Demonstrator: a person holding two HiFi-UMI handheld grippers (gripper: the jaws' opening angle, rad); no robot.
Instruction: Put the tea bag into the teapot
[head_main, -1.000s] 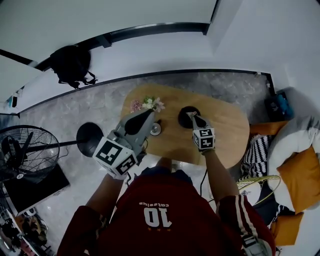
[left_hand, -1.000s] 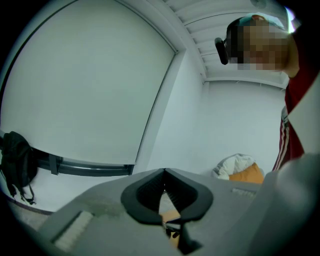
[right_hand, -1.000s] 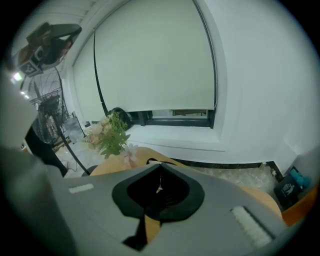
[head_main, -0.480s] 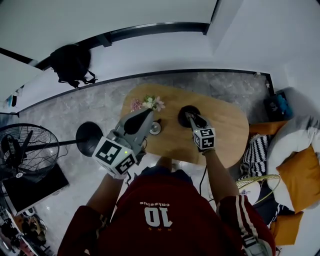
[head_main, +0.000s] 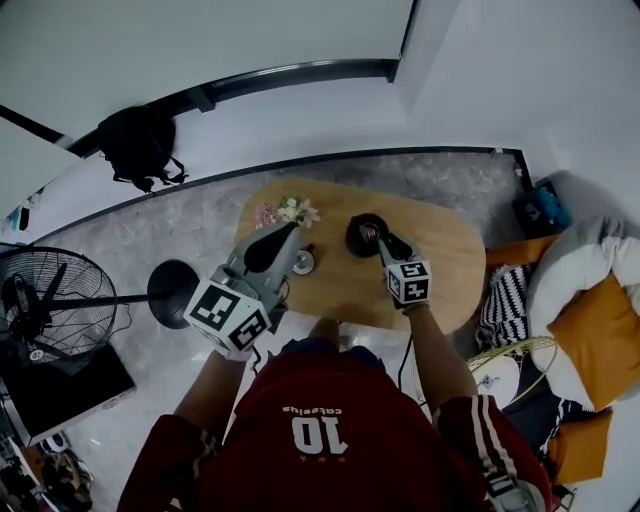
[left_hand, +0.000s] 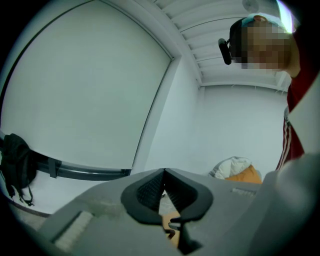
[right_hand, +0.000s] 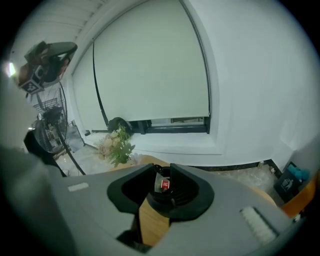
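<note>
A black teapot stands on the oval wooden table. In the right gripper view the teapot lies just beyond the jaws, with the tea bag's red tag and a bit of white paper showing at its mouth. My right gripper hovers at the pot's near edge. Its jaws have just been opening and stand open, the pads touching nothing. My left gripper is held high over the table's left part, shut and empty. A small round lid lies beneath it.
A bunch of pink and white flowers stands at the table's far left. A floor fan and a black round base are on the left. Cushions lie to the right, and a black bag sits by the wall.
The right gripper has drawn back a little from over the teapot's mouth toward its near edge. The left gripper stays raised and has shifted only slightly.
</note>
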